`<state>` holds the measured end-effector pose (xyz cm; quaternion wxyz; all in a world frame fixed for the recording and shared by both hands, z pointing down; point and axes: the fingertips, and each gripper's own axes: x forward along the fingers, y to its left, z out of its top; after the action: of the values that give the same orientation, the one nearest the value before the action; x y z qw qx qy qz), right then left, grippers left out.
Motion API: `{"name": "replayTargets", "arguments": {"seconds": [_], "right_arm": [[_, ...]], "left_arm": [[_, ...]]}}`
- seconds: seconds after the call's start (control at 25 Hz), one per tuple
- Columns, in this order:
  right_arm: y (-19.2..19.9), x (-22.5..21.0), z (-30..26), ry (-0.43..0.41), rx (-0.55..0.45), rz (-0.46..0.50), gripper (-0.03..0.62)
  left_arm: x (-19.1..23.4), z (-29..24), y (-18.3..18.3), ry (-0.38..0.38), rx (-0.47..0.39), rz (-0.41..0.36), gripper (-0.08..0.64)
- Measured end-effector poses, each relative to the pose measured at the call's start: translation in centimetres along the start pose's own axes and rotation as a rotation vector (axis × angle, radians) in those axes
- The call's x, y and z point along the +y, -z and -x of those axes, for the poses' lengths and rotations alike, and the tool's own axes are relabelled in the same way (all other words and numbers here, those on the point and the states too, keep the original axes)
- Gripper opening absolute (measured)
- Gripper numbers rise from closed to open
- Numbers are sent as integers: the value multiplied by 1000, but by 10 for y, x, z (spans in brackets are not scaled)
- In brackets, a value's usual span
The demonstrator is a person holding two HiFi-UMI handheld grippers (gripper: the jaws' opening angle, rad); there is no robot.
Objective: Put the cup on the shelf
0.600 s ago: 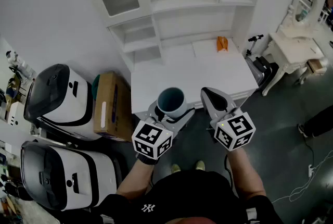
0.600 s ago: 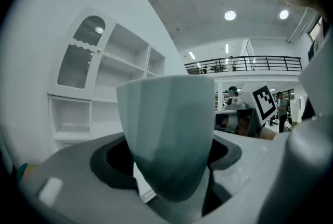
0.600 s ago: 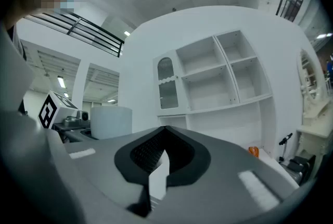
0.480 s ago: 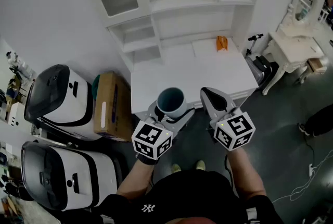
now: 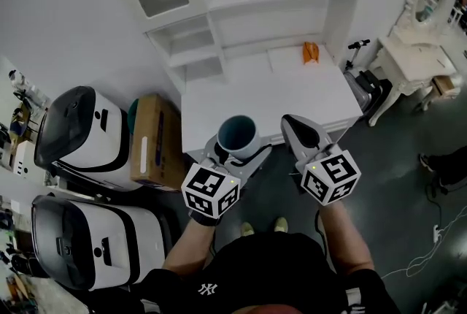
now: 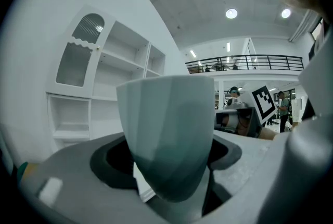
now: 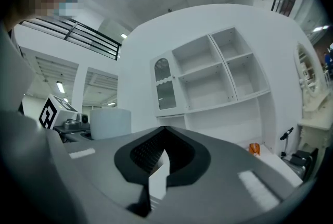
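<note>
A pale cup (image 5: 237, 136) with a dark teal inside stands upright between the jaws of my left gripper (image 5: 237, 152), which is shut on it over the front edge of the white desk (image 5: 277, 97). In the left gripper view the cup (image 6: 169, 139) fills the middle, clamped at its lower body by the left gripper (image 6: 166, 165). My right gripper (image 5: 292, 128) hangs beside it, shut and empty, its tips meeting in the right gripper view (image 7: 164, 132). The white shelf unit (image 5: 248, 6) rises behind the desk, its compartments empty, and appears in both gripper views (image 6: 119, 77) (image 7: 218, 77).
A small orange object (image 5: 311, 52) lies at the desk's back right. Two white and black machines (image 5: 80, 137) (image 5: 95, 239) and a cardboard box (image 5: 153, 144) stand at the left. A white dressing table (image 5: 416, 64) and a scooter (image 5: 361, 86) stand at the right.
The left gripper with the cup has drifted slightly left. The desk and shelf sit a little higher in the head view. Both grips look unchanged.
</note>
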<state>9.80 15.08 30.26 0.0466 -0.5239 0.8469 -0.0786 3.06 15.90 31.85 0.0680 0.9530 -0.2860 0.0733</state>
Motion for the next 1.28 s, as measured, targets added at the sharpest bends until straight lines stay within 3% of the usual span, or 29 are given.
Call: {"name": "replayTargets", "arguments": {"seconds": [1.28], "right_arm": [[-8, -59, 13, -83, -11, -23, 8]], "left_arm": [[-15, -58, -7, -87, 26, -13, 483]]}}
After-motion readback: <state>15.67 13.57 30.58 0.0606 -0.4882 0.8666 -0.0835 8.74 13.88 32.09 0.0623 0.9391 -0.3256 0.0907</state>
